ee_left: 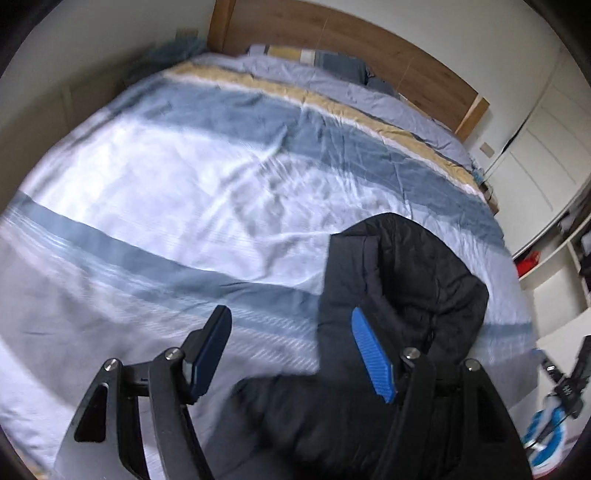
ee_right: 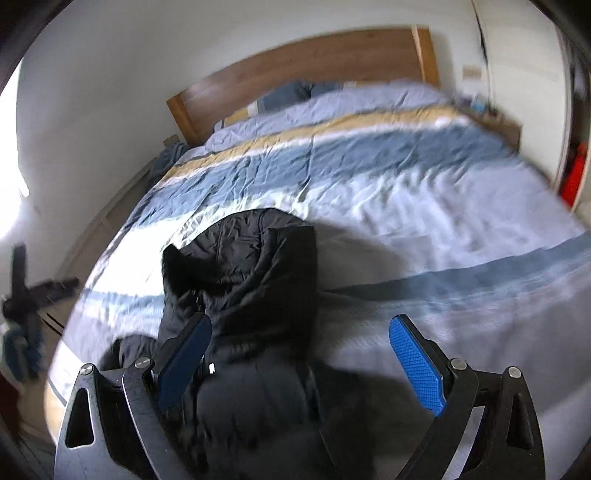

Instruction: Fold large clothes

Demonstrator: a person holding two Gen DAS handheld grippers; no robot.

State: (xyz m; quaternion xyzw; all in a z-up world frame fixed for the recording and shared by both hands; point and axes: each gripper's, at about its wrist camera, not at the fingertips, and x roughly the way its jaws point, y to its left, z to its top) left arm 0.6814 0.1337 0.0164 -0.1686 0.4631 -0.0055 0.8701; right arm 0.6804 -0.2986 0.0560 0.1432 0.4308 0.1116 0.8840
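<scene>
A black hooded padded jacket [ee_left: 406, 277] lies on the striped duvet [ee_left: 184, 184] near the bed's foot, hood pointing towards the headboard. My left gripper [ee_left: 290, 314] is open above the jacket's left edge. Its blue right pad [ee_left: 371, 354] is over the black fabric and its left finger [ee_left: 212, 347] is over bare duvet. In the right wrist view the jacket [ee_right: 251, 266] fills the lower left. My right gripper [ee_right: 300, 319] hangs open over the jacket's right edge, with nothing pinched. Both views are motion-blurred.
A wooden headboard [ee_left: 332, 33] and pillows [ee_left: 314, 57] close the far end of the bed. White wardrobe doors [ee_left: 535, 147] and shelves with a red item [ee_left: 528, 264] stand to the right. A blurred dark gripper [ee_left: 569, 376] shows beyond the bed's right edge.
</scene>
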